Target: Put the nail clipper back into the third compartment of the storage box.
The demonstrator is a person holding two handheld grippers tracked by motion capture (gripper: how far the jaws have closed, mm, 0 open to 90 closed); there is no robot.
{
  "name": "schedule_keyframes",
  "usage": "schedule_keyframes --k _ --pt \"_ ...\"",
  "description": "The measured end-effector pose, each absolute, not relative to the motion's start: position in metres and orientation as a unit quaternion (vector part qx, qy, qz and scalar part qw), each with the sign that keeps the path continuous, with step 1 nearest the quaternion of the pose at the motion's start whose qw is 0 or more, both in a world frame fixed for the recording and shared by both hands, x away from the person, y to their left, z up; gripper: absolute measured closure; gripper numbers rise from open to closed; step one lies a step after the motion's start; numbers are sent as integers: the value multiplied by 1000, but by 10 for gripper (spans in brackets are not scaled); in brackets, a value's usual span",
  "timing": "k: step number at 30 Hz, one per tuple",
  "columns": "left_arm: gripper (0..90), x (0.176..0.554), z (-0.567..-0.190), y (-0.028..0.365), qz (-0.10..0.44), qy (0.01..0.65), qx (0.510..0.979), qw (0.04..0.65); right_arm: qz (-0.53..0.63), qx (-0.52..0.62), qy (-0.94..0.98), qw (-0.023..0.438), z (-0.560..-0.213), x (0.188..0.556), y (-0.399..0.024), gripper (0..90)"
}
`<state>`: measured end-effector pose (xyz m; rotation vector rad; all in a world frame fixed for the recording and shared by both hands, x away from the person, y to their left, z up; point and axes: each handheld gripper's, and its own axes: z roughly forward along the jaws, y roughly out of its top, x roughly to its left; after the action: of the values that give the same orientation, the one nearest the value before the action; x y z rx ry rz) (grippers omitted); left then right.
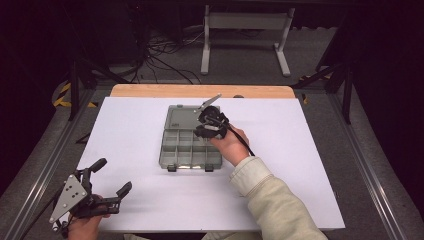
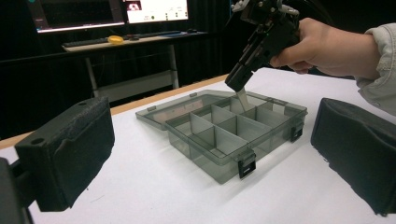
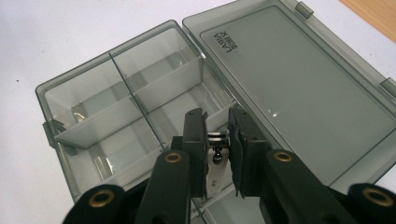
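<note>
Divider (image 2: 243, 99) is gripped by the right claw (image 3: 217, 140) over the open organizer box (image 1: 167, 159), not yet seated; left claw (image 1: 111, 176) idles released, near-left on the counter (image 1: 280, 150).

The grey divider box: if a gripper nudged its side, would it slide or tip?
The divider box would probably slide: it sits low and flat on the smooth white table. With empty compartments and thin plastic walls it looks light. Its open lid might flex.
</note>
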<state>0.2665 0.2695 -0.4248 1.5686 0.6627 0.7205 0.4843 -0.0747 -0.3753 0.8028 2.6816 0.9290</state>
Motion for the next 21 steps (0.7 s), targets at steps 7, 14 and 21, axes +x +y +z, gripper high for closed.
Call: schedule_keyframes --k 7,14,21 --pt "5 266 -425 270 312 285 677 602 303 274 908 88 -379 487 -73 784" --pt "5 266 -425 269 311 285 677 602 295 277 911 81 -383 488 -72 784" --pt "5 266 -425 269 311 286 677 603 291 278 912 79 -385 489 -71 784"
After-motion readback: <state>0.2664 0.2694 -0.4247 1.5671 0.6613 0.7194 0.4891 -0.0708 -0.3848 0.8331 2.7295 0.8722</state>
